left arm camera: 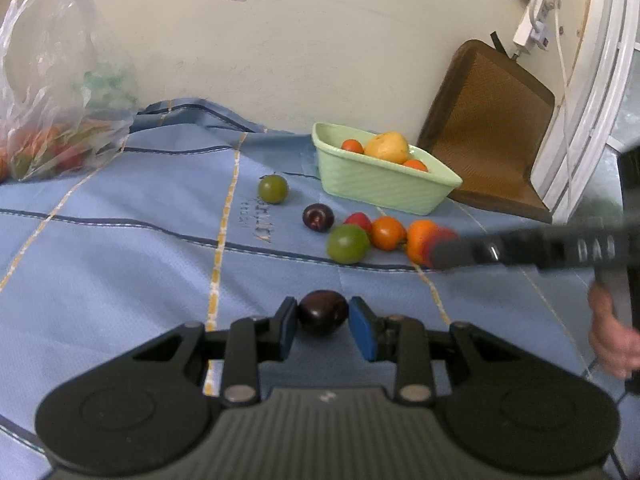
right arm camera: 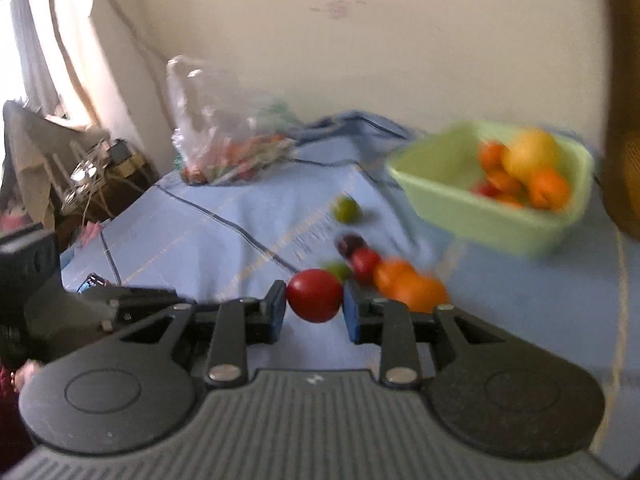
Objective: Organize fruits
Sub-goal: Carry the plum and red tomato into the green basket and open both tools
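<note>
Two grippers are loaded: left gripper (left arm camera: 323, 317) pinches a plum (left arm camera: 323, 312), right gripper (right arm camera: 314, 300) a tomato (right arm camera: 315, 295). Round skins could slip before the basket (right arm camera: 480, 216).

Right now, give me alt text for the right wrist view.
The right gripper holds a red fruit between its blue pads above a blue cloth. Behind it lie loose fruits and a green basket of orange and yellow fruit; the picture is blurred.

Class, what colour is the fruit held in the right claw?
Red. The fruit sits clamped in the right claw, clearest in the right wrist view.
</note>
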A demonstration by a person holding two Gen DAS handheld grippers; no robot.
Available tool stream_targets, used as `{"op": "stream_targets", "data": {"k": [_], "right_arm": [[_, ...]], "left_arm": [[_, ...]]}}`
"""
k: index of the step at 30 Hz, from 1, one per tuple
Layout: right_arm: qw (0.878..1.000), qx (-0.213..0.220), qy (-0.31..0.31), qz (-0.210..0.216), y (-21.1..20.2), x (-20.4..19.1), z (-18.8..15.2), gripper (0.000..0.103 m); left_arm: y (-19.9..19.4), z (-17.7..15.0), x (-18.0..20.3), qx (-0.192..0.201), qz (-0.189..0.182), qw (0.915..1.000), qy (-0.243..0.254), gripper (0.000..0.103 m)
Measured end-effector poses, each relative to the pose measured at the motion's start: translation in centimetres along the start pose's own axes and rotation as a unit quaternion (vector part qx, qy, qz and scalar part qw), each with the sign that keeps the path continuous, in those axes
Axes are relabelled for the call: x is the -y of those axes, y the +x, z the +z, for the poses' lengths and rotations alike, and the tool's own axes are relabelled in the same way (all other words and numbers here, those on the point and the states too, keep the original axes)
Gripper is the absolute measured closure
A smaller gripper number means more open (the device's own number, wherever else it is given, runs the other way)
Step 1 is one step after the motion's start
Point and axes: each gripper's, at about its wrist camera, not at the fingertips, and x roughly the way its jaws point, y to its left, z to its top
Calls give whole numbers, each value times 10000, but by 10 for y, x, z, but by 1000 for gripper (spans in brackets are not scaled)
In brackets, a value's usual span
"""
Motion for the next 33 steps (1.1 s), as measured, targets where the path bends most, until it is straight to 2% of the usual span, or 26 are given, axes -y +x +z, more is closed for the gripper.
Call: {"op": "stream_targets", "data": {"k": [4,7,9,14,16,23,27,33], "right_arm": [[9996,11,171,-232,-12,10,-25,70],[9994,113,234,-239,-15,13,-27,70],[9993,214,252,-176,-15,15,-23,70],[9971,390,584,284,-21,28,-13,70],[9966,475,615,273,-24,31,-12,70],[9940,1046,240,-229,-26,43,10,70],[9885,1333,30,-716,-17,59,26,70],[9821,1454,-106,-1188,10,81,46,70]], "left_arm": [[0,-1,7,29,-51,10000,-5,74],[-2,0,7,48,-154,9998,-122,74],[-4,2,6,49,-291,9992,-255,74],[-5,16,1,64,-661,9958,-629,74],[-3,23,2,81,-698,9954,-646,74],[20,71,18,195,-732,9961,-447,74],[53,105,25,102,-743,9961,-471,74],[109,146,29,7,-540,9974,-485,74]]}}
